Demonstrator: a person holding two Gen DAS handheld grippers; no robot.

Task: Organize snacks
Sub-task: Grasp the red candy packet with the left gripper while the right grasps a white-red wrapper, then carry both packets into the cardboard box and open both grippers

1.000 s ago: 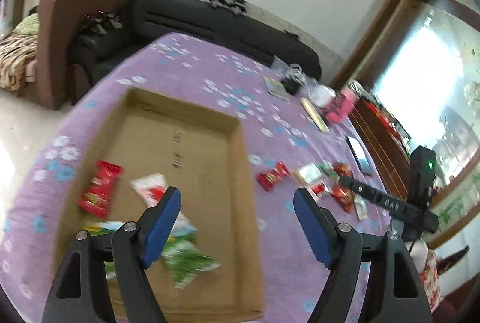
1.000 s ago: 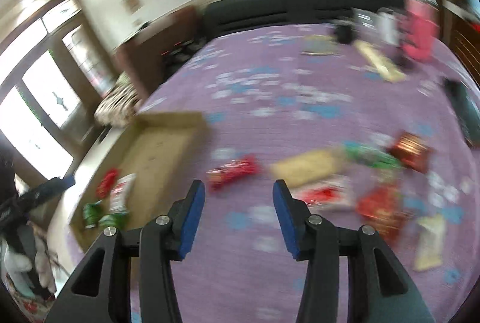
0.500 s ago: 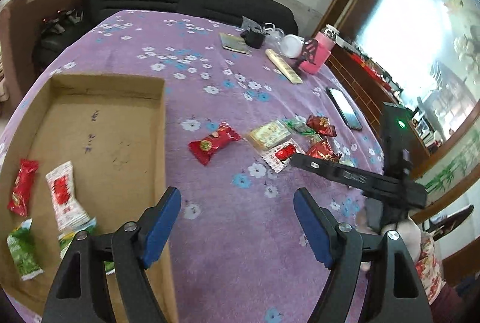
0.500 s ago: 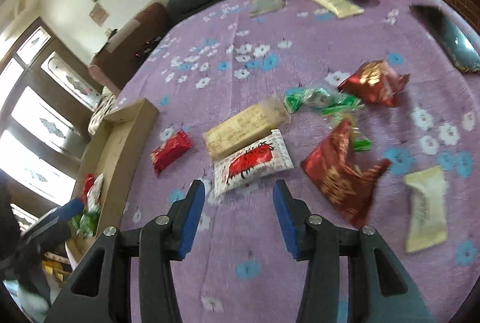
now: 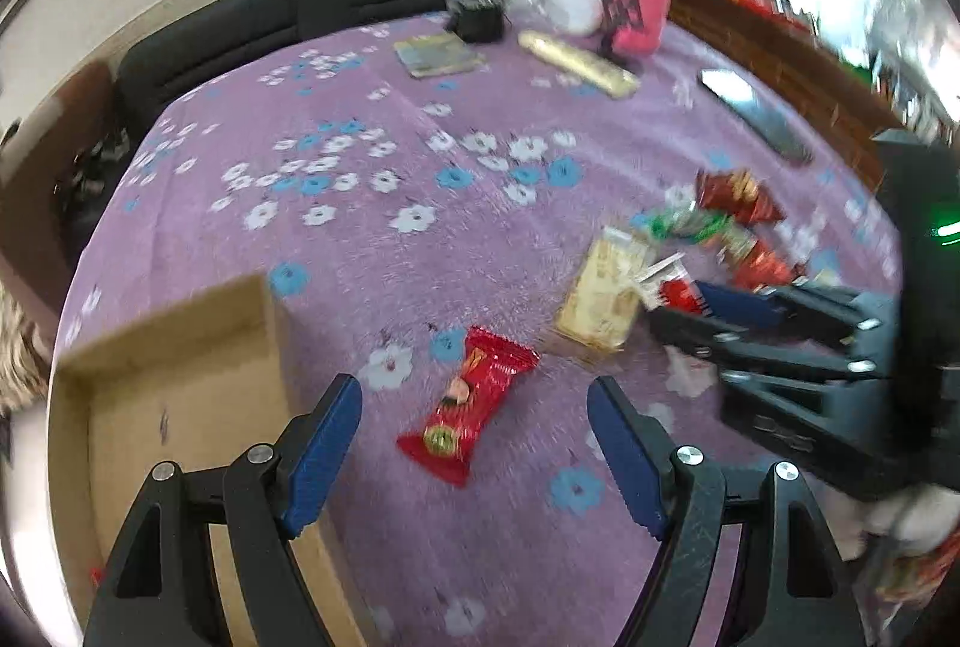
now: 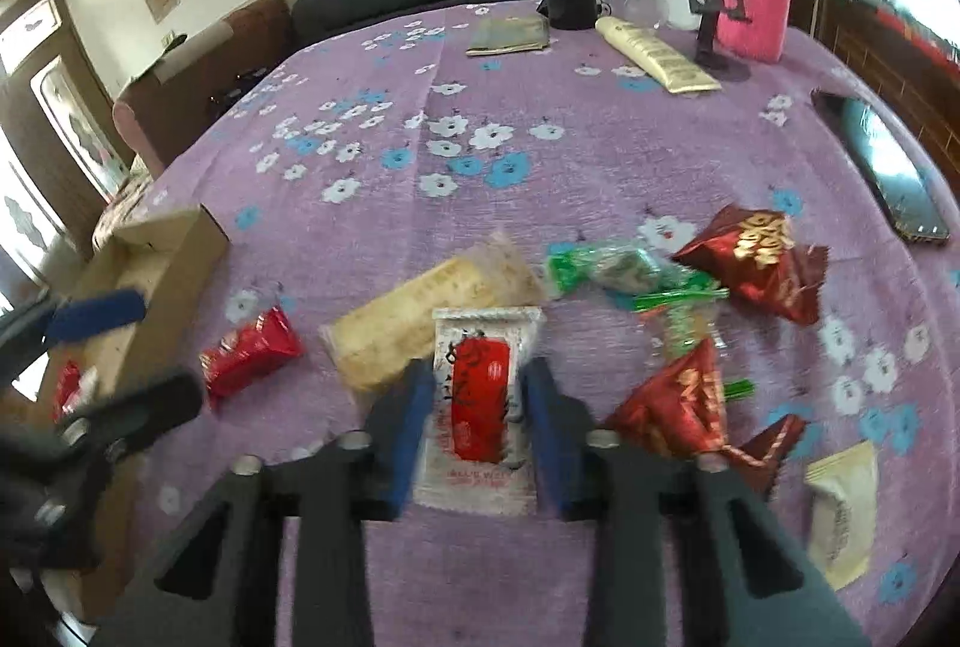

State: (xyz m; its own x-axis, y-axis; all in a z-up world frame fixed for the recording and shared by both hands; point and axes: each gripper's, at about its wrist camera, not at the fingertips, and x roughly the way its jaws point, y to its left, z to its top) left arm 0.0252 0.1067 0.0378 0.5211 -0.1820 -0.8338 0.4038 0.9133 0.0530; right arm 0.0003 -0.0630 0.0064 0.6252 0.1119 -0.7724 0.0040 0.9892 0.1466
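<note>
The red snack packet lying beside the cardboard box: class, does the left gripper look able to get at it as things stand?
Probably yes. The left gripper is open, and the red snack packet lies flat between its fingers with bare cloth around it. The right gripper works farther off at a white packet, apparently clear.

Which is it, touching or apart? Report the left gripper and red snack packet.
Apart. Left wrist view: the red snack packet lies between the open fingers of the left gripper, with purple cloth showing on both sides.
</note>
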